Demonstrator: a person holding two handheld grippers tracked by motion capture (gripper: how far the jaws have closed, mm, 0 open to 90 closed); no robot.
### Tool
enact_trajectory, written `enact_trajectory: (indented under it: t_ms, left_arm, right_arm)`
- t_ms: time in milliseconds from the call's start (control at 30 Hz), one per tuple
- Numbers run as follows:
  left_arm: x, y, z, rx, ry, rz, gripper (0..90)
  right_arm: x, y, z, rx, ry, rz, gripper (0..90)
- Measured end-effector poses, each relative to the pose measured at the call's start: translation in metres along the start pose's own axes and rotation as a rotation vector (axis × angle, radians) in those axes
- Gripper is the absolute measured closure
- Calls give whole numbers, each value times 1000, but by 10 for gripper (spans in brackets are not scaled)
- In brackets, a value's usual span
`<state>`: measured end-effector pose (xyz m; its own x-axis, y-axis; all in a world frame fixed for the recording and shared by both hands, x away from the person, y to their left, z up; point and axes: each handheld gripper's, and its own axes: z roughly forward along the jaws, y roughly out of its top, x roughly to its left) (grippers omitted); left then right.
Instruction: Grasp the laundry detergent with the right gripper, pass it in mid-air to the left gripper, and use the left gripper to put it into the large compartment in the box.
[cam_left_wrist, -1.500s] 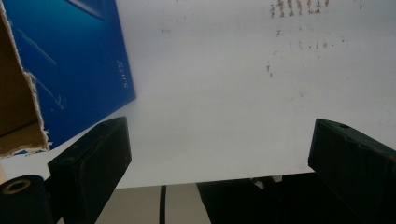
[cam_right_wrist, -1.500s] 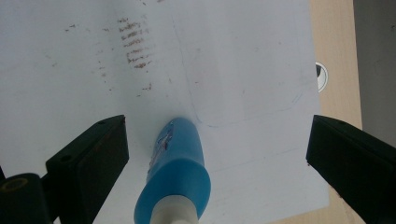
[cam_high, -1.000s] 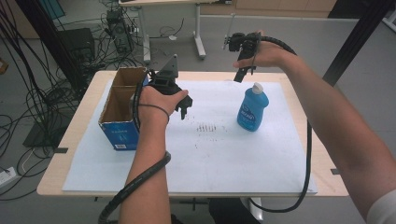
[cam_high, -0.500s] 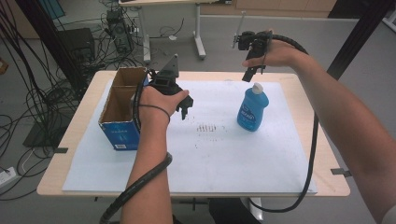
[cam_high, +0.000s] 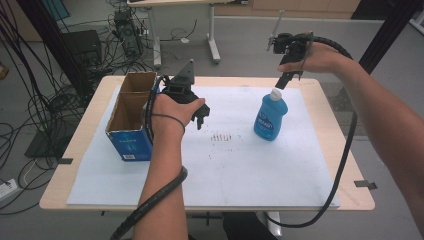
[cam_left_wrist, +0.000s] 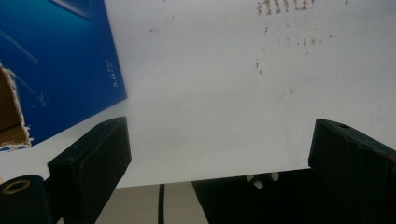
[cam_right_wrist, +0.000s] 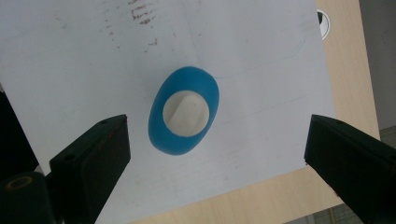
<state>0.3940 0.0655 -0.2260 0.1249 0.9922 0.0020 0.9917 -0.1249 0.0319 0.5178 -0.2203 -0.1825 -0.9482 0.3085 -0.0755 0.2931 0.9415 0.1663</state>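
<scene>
Blue bottle (cam_high: 270, 117) upright on the counter's white sheet (cam_high: 240, 165), right gripper (cam_high: 284, 81) above its cap.

Bottle's long axis is vertical, white cap (cam_right_wrist: 186, 113) pointing up; seen end-on in the right gripper view, between spread jaws that touch nothing. Its label is too small to read. Left gripper (cam_high: 201, 116) hangs over the sheet just beside the open blue cardboard box (cam_high: 129, 125), jaws spread and empty. Box side carries small white print, not legible. Sheet bears dark smudges (cam_high: 223, 137) mid-way.
</scene>
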Motion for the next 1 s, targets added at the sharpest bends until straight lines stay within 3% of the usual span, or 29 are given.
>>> enact_trajectory:
  t_ms: [467,600,867,1000]
  left_arm:
    - [-4,-5,0,-1,-2,13,63]
    - [-4,-8,-3,-8,-2,11,63]
    - [-2,-13,-5,-11,6,5,63]
    - [-1,-14,-2,-8,-1,8,63]
  right_arm:
    - [13,-36,-11,-20,12,48,102]
    - [20,-49,-10,-36,31,98,105]
    - [36,-67,-4,-72,44,136,113]
    - [46,-77,8,-91,44,155,112]
